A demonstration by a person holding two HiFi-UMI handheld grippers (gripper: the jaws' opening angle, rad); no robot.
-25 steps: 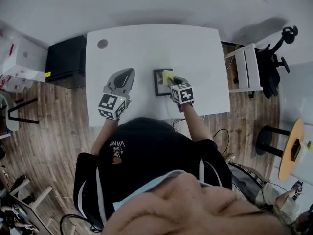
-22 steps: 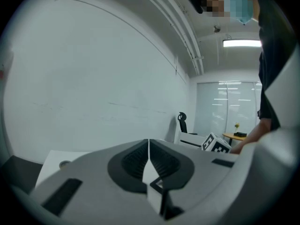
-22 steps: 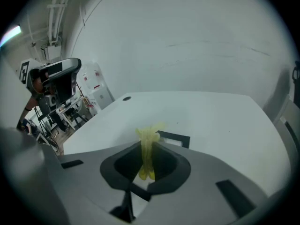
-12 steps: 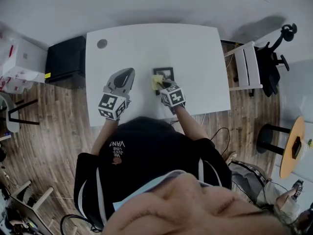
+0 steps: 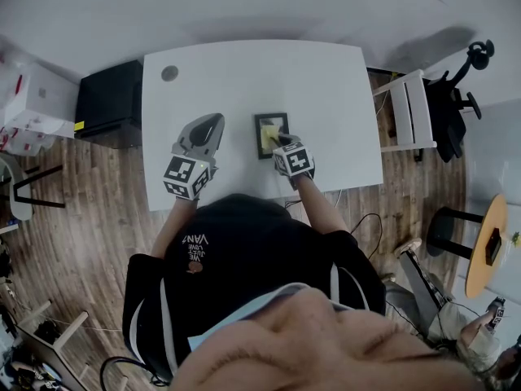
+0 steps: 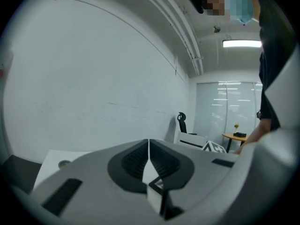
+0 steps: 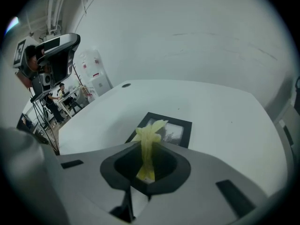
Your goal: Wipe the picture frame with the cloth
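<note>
On the white rectangular table [image 5: 326, 88], just right of its middle and near the person's edge, a black-rimmed rectangular picture frame [image 5: 271, 135] lies flat with its glass up. Its long axis runs away from the person towards the far wall, and one short end faces the right gripper [image 5: 280, 142]. From the right gripper view, the frame [image 7: 180, 125] sits just ahead of the jaws, turned slightly so that its near corner points at them. That gripper [image 7: 148, 144] is clamped on a thin, crumpled yellow cloth [image 7: 148, 134]. The cloth stands bunched between the two dark fingers [image 7: 171, 165], and its loose end reaches forward over the frame's near edge; from the head view the cloth [image 5: 270, 131] shows as a pale patch on the glass. Well to the left of the frame, the left gripper [image 5: 209, 125] hovers above bare tabletop, and its jaws [image 6: 149, 149] are pressed together with nothing between them.
</note>
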